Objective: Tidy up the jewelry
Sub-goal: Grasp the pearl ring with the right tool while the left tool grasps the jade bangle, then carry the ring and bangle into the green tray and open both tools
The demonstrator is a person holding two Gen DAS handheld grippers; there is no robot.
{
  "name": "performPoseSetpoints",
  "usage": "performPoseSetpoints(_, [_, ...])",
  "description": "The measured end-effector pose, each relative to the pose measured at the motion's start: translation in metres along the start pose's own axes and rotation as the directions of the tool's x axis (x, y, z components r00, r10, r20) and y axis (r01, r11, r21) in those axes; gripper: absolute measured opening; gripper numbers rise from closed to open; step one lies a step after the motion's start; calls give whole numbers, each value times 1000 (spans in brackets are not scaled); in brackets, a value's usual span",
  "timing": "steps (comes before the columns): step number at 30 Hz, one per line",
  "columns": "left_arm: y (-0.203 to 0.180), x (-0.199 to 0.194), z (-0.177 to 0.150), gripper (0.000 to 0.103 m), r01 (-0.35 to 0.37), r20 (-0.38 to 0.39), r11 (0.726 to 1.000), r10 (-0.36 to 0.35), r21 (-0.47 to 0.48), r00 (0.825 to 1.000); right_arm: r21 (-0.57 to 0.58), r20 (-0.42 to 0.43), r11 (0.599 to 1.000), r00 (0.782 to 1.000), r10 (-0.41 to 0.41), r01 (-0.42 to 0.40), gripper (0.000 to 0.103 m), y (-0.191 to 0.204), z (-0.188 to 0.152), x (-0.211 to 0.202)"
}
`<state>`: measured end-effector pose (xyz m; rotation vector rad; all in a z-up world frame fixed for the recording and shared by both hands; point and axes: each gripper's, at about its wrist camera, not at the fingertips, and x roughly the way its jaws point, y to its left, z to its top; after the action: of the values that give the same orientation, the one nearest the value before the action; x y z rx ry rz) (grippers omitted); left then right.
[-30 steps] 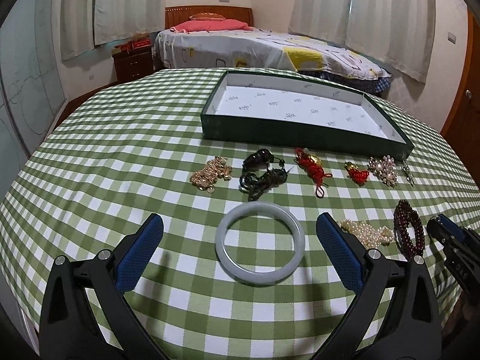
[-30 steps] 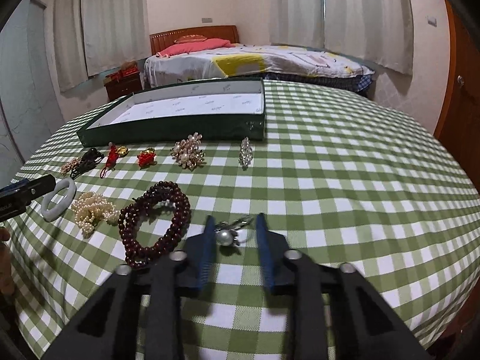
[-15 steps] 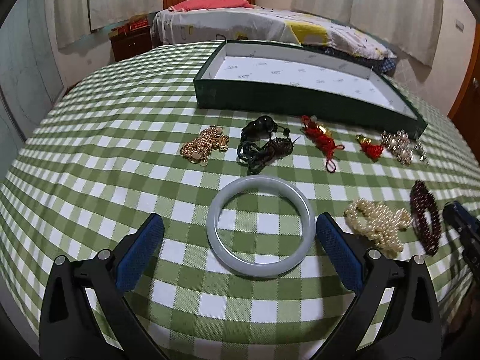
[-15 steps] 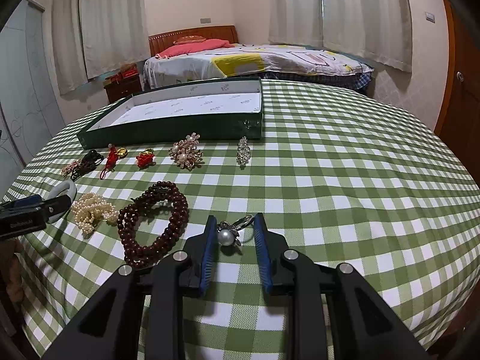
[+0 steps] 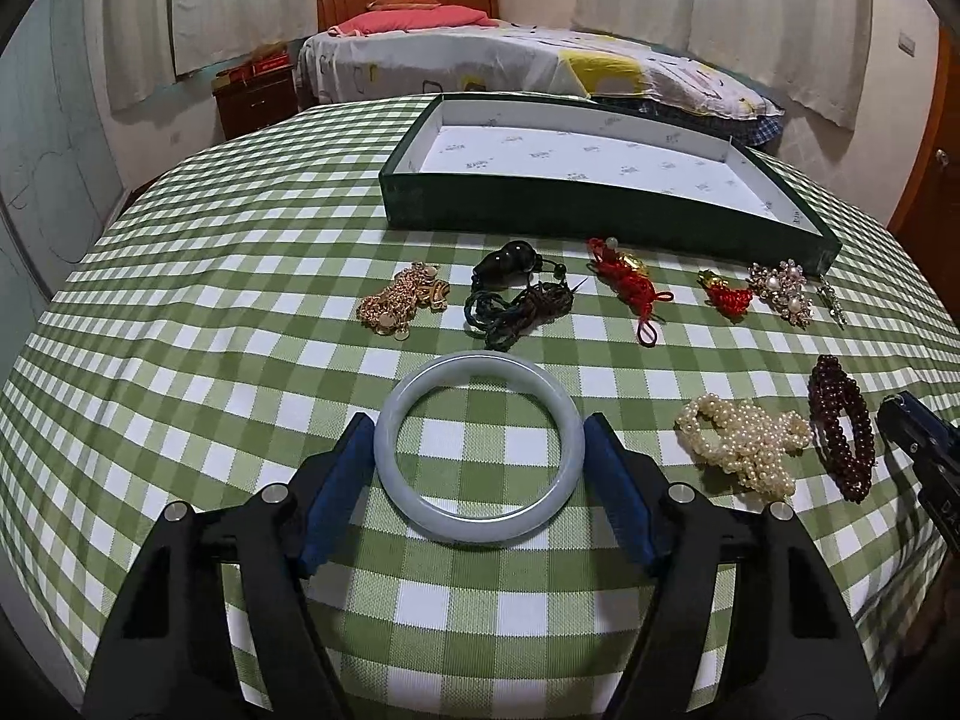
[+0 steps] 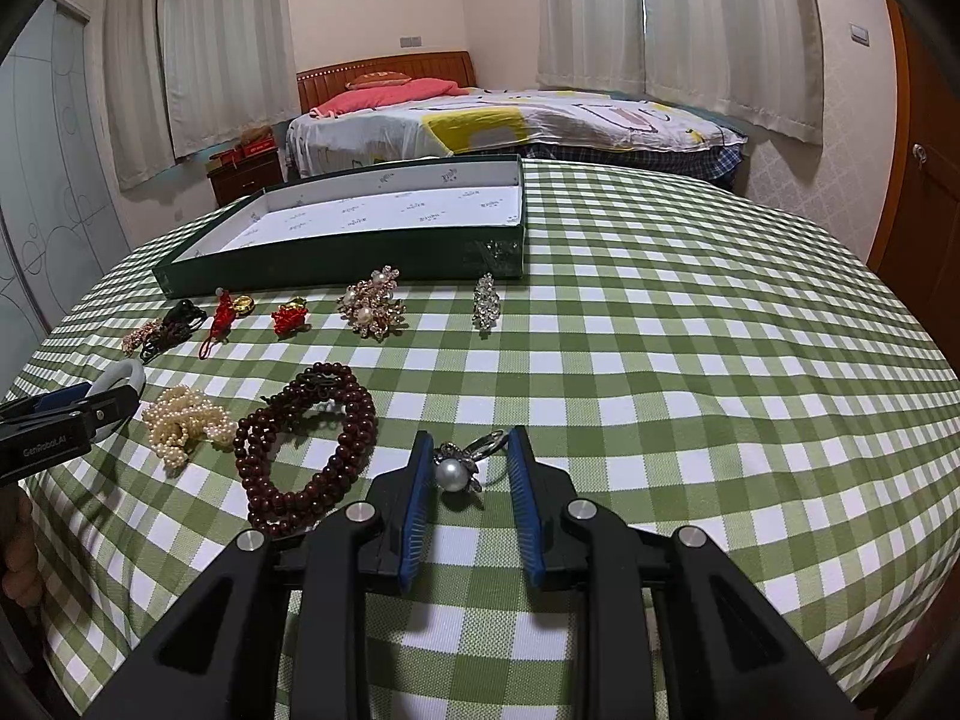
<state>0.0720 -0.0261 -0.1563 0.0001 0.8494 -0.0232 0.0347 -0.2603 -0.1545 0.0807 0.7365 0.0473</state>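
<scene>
A pale jade bangle (image 5: 480,450) lies flat on the green checked tablecloth. My left gripper (image 5: 475,420) is around it with its jaws closing, and both blue pads meet the bangle's outer sides. To the right, a pearl ring (image 6: 456,471) rests on the cloth between the pads of my right gripper (image 6: 471,437), which is shut on it. The green box (image 5: 540,204) with a white lining stands open and empty at the back. The left gripper (image 6: 72,414) also shows at the left edge of the right wrist view.
In front of the box lie a gold chain (image 5: 402,300), a dark corded pendant (image 5: 516,294), two red knot charms (image 5: 630,282), a pearl brooch (image 6: 372,303) and a crystal clip (image 6: 485,300). A pearl bracelet (image 5: 741,441) and a dark red bead bracelet (image 6: 300,450) lie between the grippers.
The left gripper came closer over the bangle and its wide jaws narrowed until the pads reached the bangle's sides. The right gripper and the ring stayed as they were.
</scene>
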Motion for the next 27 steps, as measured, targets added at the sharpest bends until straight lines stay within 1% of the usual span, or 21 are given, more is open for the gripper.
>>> performPoseSetpoints(4, [3, -4, -1, 69, 3, 4, 1000, -3, -17, 1000, -1, 7, 1000, 1000, -1, 1, 26, -1, 1, -1])
performPoseSetpoints(7, [3, -9, 0, 69, -2, 21, 1000, 2, -18, 1000, 0, 14, 1000, 1000, -2, 2, 26, -1, 2, -3])
performPoseSetpoints(16, [0, -28, 8, 69, -18, 103, 1000, 17, 9, 995, 5, 37, 1000, 999, 7, -7, 26, 0, 8, -9])
performPoseSetpoints(20, [-1, -39, 20, 69, -13, 142, 1000, 11, 13, 990, 10, 51, 1000, 999, 14, -15, 26, -1, 16, -13])
performPoseSetpoints(27, [-5, -39, 52, 69, 11, 179, 1000, -12, 8, 984, -3, 92, 1000, 996, 20, -20, 26, 3, 47, -13])
